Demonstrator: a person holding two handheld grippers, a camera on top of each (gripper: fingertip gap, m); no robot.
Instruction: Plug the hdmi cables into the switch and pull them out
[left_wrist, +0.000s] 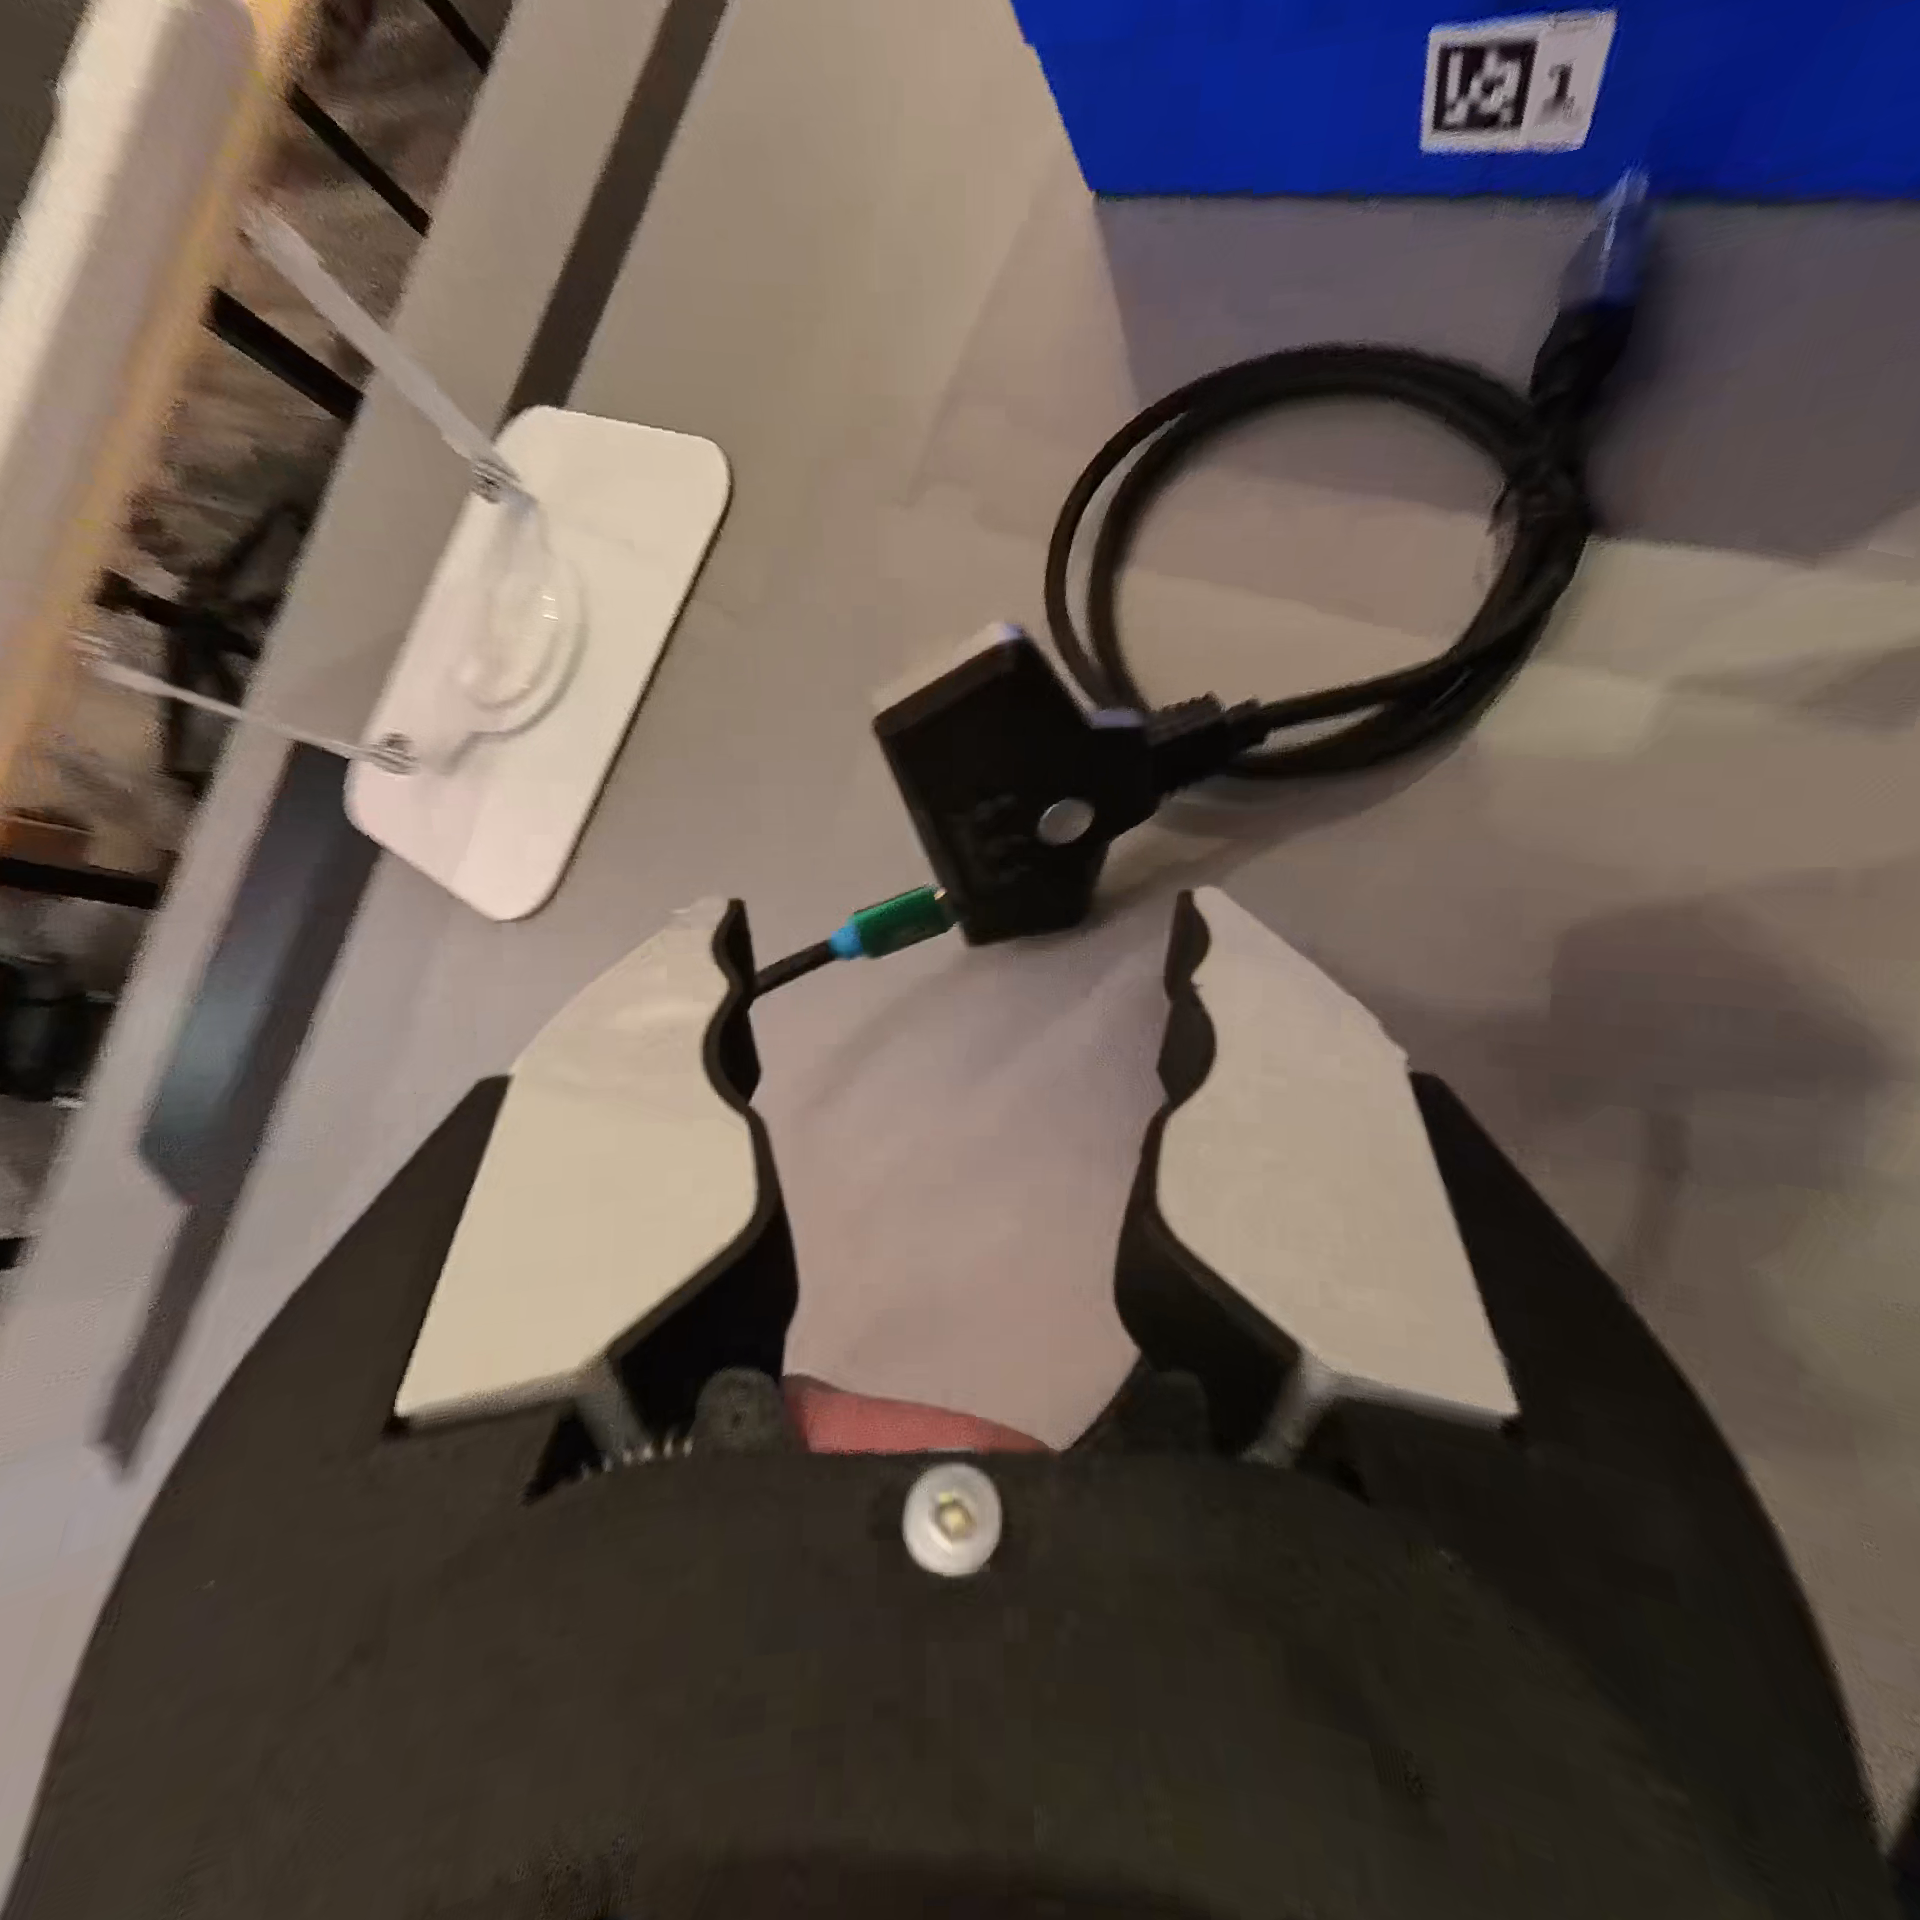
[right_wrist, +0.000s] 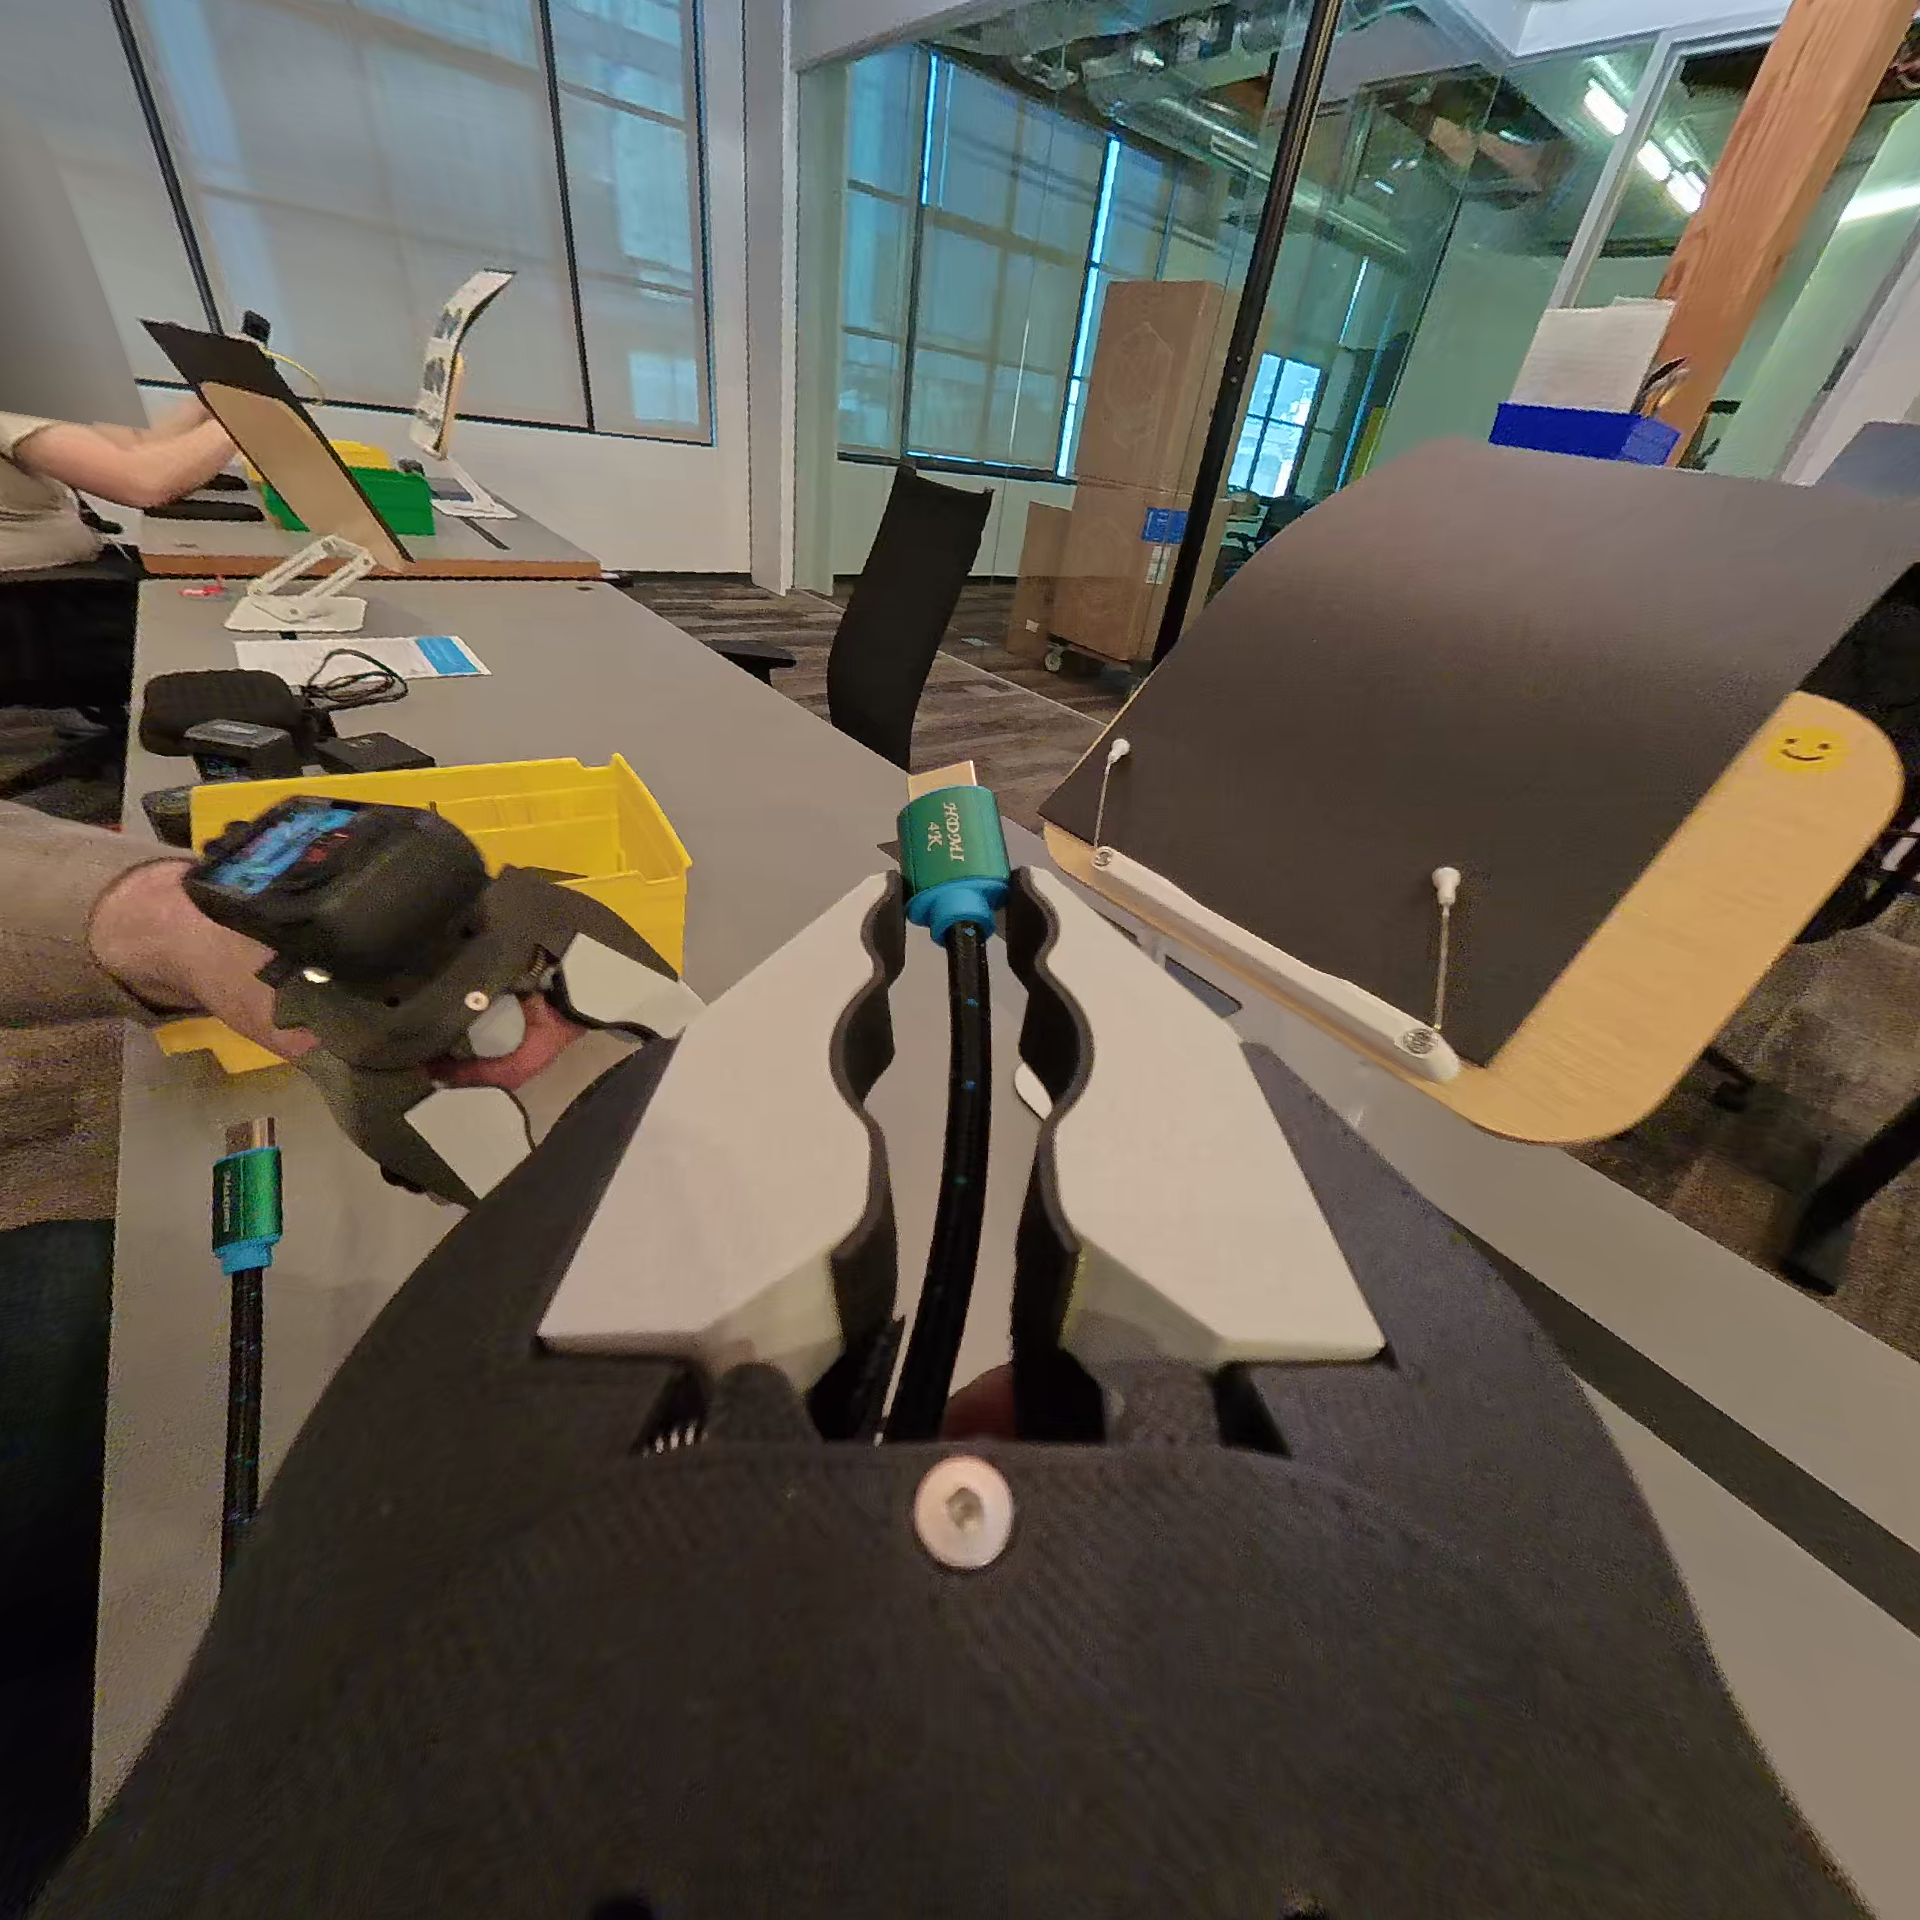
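HDMI switch — a small black box with a round silver button — lay on the grey table, just ahead of the left gripper. One green-and-blue HDMI plug was seated in the switch's near edge, its black cable running back behind the gripper's left finger. The left gripper's jaws stood wide apart and held nothing. From the switch's far side a black lead curled into a loose coil on the table, ending in a blue connector near a blue bin. A white stand base sat to the left of the switch. In the right wrist view, the right gripper was raised above the table with its jaws closed on a second cable — black braided, gripped just behind its green plug, whose metal tip pointed up and away, free of any socket. To the left in that view, a hand held the left gripper low over the table, in front of a yellow bin. Another green-plugged cable lay loose on the table nearer the camera. A black curved board with a wooden edge stood to the right.
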